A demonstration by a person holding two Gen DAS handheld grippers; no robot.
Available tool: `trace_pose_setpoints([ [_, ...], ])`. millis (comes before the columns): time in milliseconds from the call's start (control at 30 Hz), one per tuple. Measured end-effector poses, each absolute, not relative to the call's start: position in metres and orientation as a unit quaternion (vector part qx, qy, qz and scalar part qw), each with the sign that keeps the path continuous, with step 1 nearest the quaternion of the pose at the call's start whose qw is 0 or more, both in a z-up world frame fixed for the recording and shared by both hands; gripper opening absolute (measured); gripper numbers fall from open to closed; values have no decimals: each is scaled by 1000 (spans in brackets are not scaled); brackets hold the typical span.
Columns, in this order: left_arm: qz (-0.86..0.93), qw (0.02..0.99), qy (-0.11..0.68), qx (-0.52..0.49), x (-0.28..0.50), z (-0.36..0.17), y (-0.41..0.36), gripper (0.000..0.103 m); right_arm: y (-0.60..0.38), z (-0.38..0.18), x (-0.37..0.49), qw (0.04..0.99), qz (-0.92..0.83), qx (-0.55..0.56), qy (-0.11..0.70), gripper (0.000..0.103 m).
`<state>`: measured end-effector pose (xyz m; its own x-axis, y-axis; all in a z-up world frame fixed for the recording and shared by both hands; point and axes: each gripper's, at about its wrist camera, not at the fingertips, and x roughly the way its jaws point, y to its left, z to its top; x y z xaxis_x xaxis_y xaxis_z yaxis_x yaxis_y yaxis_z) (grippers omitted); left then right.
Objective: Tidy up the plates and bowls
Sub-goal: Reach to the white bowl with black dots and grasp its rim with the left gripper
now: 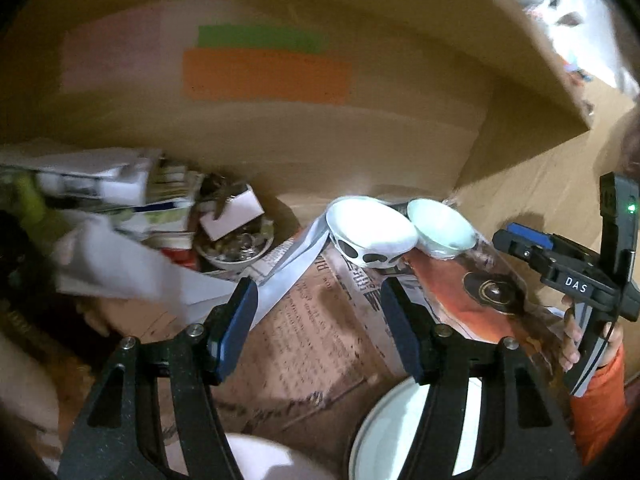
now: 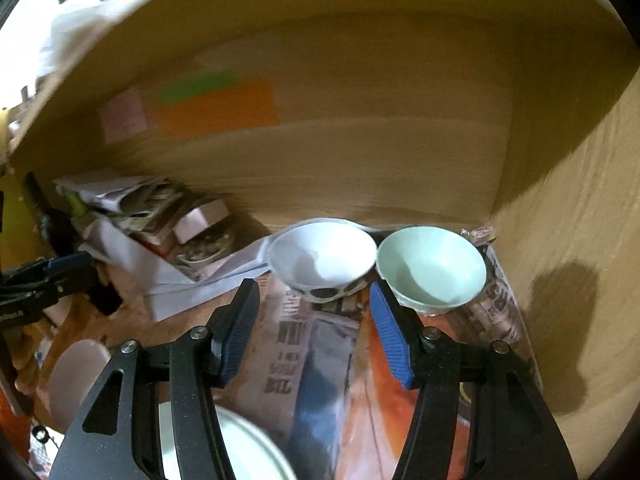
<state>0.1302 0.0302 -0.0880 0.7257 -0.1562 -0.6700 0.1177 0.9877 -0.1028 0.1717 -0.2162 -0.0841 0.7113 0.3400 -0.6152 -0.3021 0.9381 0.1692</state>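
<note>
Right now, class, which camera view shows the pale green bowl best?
The right wrist view: the pale green bowl sits large, its whole inside visible. The left wrist view shows it smaller, off to the right, beside the white bowl.

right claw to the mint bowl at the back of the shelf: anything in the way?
Nothing visible. The right claw is open and empty; only flat newspaper lies between it and the mint bowl. The white spotted bowl sits touching the mint bowl's left side.
</note>
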Motion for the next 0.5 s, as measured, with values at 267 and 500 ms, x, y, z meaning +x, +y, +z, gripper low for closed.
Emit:
trace_pose_setpoints([
  [267,-66,910,409,-4,195,-117,11,64,-207,-129,232,905,169,37,389,54],
  [500,-59,903,425,20,222,-138,6,64,-198,-154,262,892,169,39,419,54],
])
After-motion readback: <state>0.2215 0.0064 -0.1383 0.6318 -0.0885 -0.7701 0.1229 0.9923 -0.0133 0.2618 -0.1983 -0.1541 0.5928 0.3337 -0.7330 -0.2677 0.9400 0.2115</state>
